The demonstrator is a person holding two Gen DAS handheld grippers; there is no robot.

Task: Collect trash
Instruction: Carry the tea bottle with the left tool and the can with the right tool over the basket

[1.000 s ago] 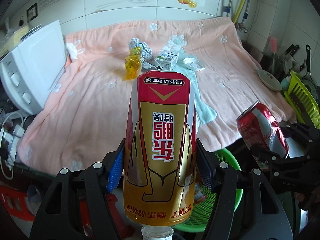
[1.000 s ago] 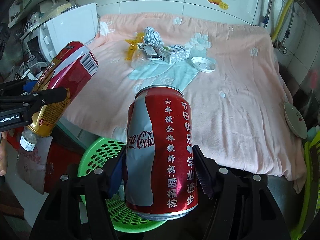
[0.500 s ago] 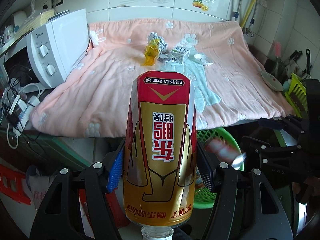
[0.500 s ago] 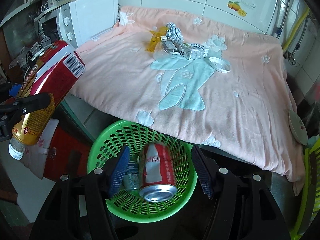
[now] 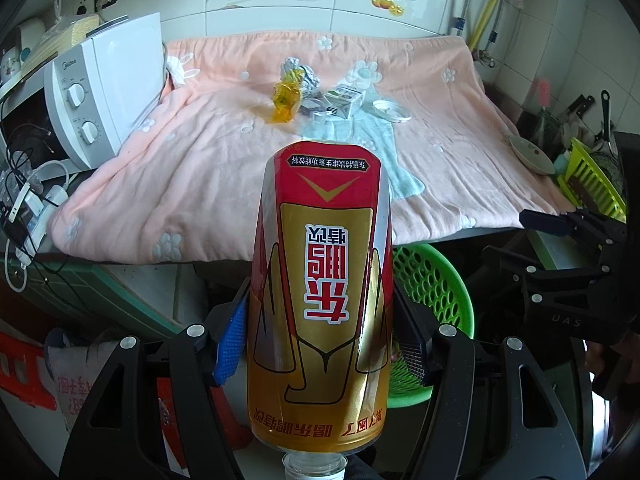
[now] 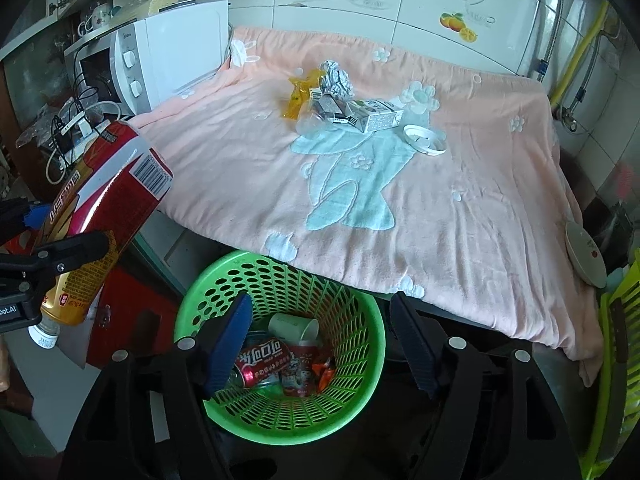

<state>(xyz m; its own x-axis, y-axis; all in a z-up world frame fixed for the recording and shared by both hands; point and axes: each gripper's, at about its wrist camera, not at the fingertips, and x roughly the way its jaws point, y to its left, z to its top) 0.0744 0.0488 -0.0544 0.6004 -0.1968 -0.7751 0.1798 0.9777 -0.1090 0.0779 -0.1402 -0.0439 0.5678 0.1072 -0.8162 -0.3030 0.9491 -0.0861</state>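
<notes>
Red and gold plastic drink bottle point(image 5: 320, 292) clamped between the pads of the left gripper point(image 5: 320, 330), cap end back toward the hand, flat bottom pointing away, long axis running straight out along the fingers. Round green plastic basket with holes point(image 5: 434, 292) just past the right pad, lower and off to that side, so not yet under the bottle. A short move to the right probably needed before letting go, or the bottle may hit the rim and fall to the floor.

Right gripper point(image 6: 320, 344) let go and holding nothing, jaws just opened wider, hanging right over that basket point(image 6: 356, 404). Straight below, between its pads: squashed red soda can point(image 6: 260, 362) lying on its side in the basket, next to a small white cup point(image 6: 294, 326).

Farther out, up on the pink blanket point(image 6: 460, 208): crumpled silver foil ball point(image 6: 336, 78), yellow wrapper point(image 6: 298, 94), small white carton point(image 6: 376, 116), white round lid point(image 6: 424, 140). All waiting. Right gripper free for these.
</notes>
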